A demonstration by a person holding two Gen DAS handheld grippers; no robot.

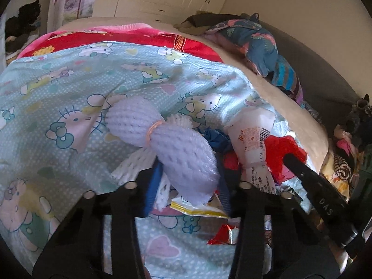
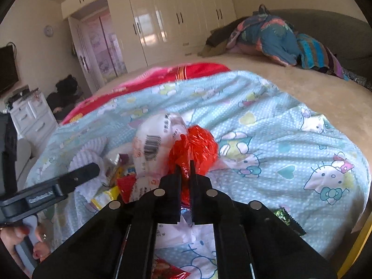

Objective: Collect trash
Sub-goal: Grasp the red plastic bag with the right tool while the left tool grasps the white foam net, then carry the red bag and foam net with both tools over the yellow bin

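On the bed [image 2: 302,88], atop the cartoon-cat blanket [image 1: 69,88], the trash is lying in one loose heap, and I am working it from both sides, one piece per hand.

My left jaws [image 1: 188,179] are partly closed around the white foam net [image 1: 162,137], the pads pressing its near end. I am taking it at that end because it is the part closest to me and it is soft enough to squash into a firm hold. A rubber band [image 1: 152,131] is cinching it at the waist, so it should come up as one piece, I judge.

My right jaws [image 2: 186,172] are closed almost fully, pinching a thin fold of the red plastic bag [image 2: 197,146]. Film that flimsy needs a tight pinch or it would slip out. The bag's crumpled body is sitting at 12 o'clock from the jaws, touching the white wrapper [image 2: 153,144] at its 9 o'clock.

More pieces are waiting: a yellow packet [image 1: 197,207] under the foam net at 6 o'clock, a red foil scrap [image 1: 223,234] lower still, and a green packet [image 2: 288,218] at 4 o'clock from my right jaws.

Both holds look ready for lifting. No bin is showing in either view.
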